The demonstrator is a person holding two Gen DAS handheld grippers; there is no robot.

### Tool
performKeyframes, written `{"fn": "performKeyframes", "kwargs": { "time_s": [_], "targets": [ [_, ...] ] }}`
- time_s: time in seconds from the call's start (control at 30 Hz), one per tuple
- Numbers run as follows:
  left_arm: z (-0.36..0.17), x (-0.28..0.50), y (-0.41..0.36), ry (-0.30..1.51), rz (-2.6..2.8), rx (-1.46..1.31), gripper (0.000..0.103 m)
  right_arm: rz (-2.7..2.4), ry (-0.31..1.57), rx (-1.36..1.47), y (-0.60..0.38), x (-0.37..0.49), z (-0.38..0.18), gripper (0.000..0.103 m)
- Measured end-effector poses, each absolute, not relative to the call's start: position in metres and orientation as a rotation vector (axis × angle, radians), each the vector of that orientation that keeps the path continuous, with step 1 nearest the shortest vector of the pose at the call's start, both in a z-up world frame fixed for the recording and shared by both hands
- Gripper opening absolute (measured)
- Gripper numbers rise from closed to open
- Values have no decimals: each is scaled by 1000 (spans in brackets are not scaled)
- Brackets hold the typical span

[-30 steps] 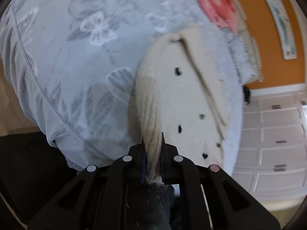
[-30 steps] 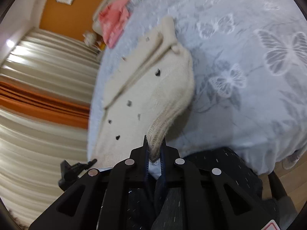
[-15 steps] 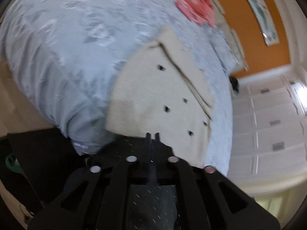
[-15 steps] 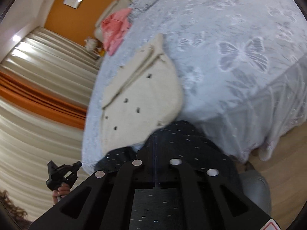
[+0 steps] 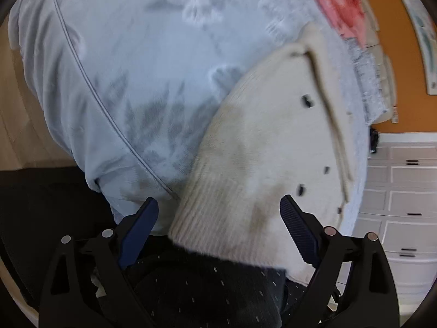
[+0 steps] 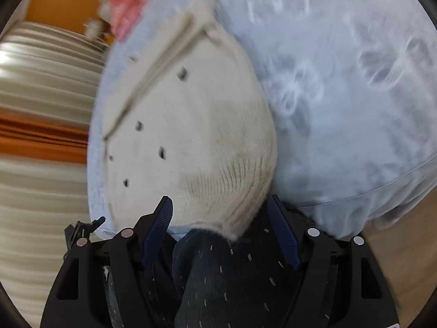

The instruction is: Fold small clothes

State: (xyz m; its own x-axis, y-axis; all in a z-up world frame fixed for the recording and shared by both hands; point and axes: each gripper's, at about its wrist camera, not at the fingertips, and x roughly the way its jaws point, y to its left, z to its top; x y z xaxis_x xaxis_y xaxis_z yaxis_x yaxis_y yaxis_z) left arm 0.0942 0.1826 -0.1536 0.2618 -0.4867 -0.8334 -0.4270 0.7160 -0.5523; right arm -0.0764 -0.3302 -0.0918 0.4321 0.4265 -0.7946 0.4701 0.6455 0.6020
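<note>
Cream sweater (image 5: 262,147) lying flat at the near edge of the bed (image 5: 142,63), ribbed hem toward both tools. Let go a moment ago: left tool (image 5: 218,228) and right tool (image 6: 220,232) now wide open, holding nothing. Ready for a fold. Pink cloth (image 5: 338,8) farther back.

A cream knit cardigan (image 5: 267,147) with dark buttons lies flat, ribbed hem nearest.

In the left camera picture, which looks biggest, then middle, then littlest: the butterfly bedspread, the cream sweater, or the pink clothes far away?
1. Butterfly bedspread: fills most of the left wrist view.
2. Cream sweater: large too, but it lies nearest the camera, which swells it.
3. Pink clothes: smallest patch, though distance shrinks it, so its true size is unsure.
</note>
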Motion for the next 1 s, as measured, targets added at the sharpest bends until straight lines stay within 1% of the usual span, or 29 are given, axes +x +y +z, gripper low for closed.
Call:
{"fn": "performKeyframes", "kwargs": {
  "time_s": [0.07,0.1,0.13,0.17,0.2,0.23,0.3,0.4,0.43,0.53,0.57,0.7,0.8,0.93,1.0],
  "targets": [
    [-165,99,178,1394,-50,-864,87,-25,1185,961,-328,-66,-102,71],
    [-169,101,176,1409,-65,-888,83,-18,1185,960,-326,-63,-104,63],
    [-171,101,173,1420,-93,-910,67,1,1171,965,-324,-60,-105,32],
    [-172,102,170,1430,-127,-926,49,8,1158,977,-324,-60,-105,11],
    [-171,104,168,1437,-153,-930,39,12,1143,1006,-325,-61,-104,10],
    [-166,103,165,1430,-171,-919,19,20,1085,1037,-329,-66,-98,9],
    [-149,99,164,1389,-201,-892,16,43,988,1033,-332,-78,-77,9],
    [-105,88,165,1281,-295,-874,12,80,851,1037,-340,-112,-39,8],
    [-89,80,167,1247,-330,-869,10,85,822,1036,-341,-121,-30,8],
    [-51,61,169,1181,-381,-853,9,99,752,1047,-347,-157,-7,8],
    [-42,53,173,1163,-395,-855,5,104,728,1061,-349,-169,-1,8],
    [-11,19,183,1115,-428,-846,5,135,661,1057,-345,-211,17,8],
    [-9,4,183,1135,-449,-830,5,125,686,1020,-338,-233,22,8],
    [-34,-7,173,1212,-401,-785,7,90,741,1056,-331,-250,-2,8],
    [-47,-2,177,1219,-377,-836,13,71,753,1065,-330,-252,-12,8]
  ]
}}
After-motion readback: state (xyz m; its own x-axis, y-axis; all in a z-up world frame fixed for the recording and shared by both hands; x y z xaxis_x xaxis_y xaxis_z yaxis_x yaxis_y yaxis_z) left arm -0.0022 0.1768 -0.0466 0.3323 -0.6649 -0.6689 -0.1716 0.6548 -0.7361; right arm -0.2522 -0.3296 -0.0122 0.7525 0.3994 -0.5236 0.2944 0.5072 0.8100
